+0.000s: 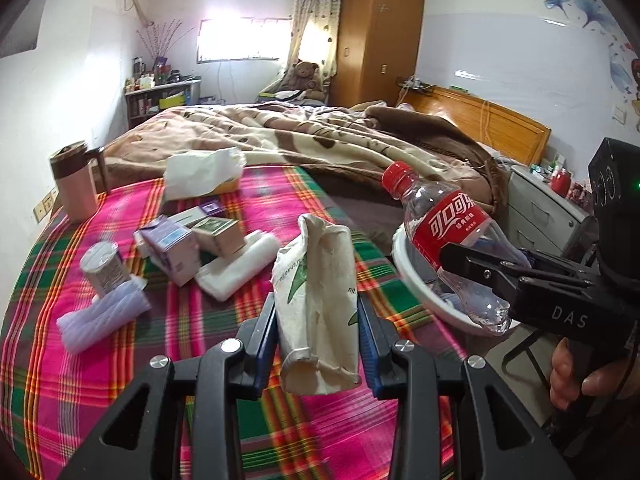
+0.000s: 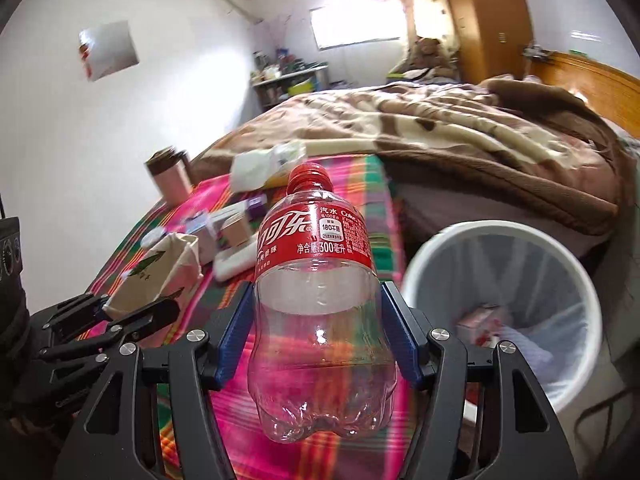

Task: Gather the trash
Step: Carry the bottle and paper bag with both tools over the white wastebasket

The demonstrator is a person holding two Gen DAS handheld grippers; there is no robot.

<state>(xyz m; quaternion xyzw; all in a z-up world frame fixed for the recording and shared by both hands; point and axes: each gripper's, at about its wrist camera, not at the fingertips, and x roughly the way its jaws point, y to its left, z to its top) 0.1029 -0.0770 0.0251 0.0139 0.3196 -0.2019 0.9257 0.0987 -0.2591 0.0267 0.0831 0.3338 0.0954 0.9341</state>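
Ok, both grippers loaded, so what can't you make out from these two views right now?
- Left wrist view: trash bin interior, hidden behind cola bottle and right gripper.
- Right wrist view: items in the bin blurred; paper bag partly covered by left gripper.

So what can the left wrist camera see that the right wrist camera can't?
Only the left wrist view shows a hand gripping the right gripper's handle, a small cylindrical can and a bedside drawer unit. Only the right wrist view looks down into the white bin, lined with a bag and already holding some litter. Both show the empty cola bottle clamped in the right gripper, the crumpled paper bag clamped in the left gripper, the plaid cloth and the mug.
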